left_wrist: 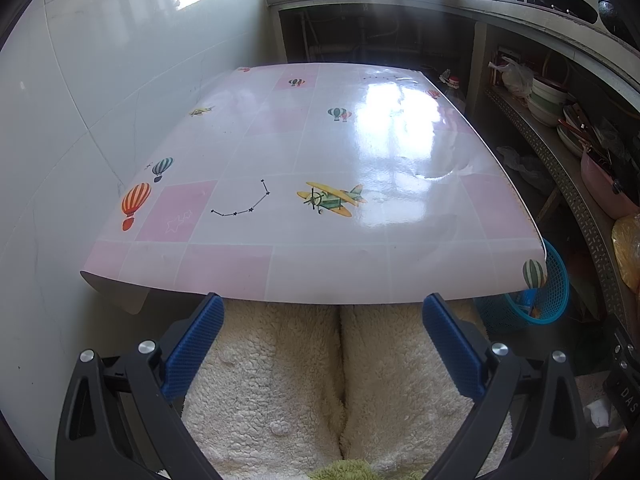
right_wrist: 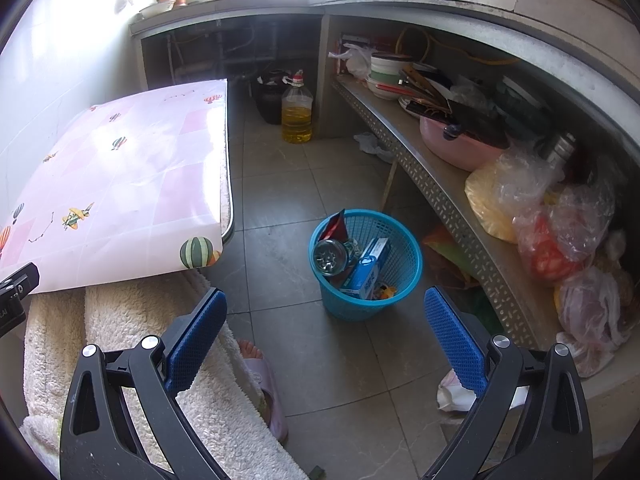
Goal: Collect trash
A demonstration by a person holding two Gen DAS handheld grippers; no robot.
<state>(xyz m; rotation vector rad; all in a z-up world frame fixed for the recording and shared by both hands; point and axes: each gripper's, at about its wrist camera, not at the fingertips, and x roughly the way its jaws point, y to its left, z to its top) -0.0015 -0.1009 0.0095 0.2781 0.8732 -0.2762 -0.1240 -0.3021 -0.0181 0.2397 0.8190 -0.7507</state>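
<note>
A blue mesh trash basket (right_wrist: 366,264) stands on the tiled floor right of the table; it holds a blue-white carton (right_wrist: 368,268), a round metal can (right_wrist: 329,260) and a red wrapper (right_wrist: 335,225). Its edge also shows in the left wrist view (left_wrist: 536,300). My left gripper (left_wrist: 323,304) is open and empty, at the near edge of the pink patterned table (left_wrist: 320,168), above fleece-covered legs. My right gripper (right_wrist: 325,300) is open and empty, hovering over the floor just in front of the basket. The table top shows only its printed cloth.
A low metal shelf (right_wrist: 452,204) on the right carries a pink basin (right_wrist: 460,144), bowls and plastic bags. An oil bottle (right_wrist: 297,114) stands on the floor at the back. A slippered foot (right_wrist: 260,376) and crumpled paper (right_wrist: 456,394) are on the floor nearby.
</note>
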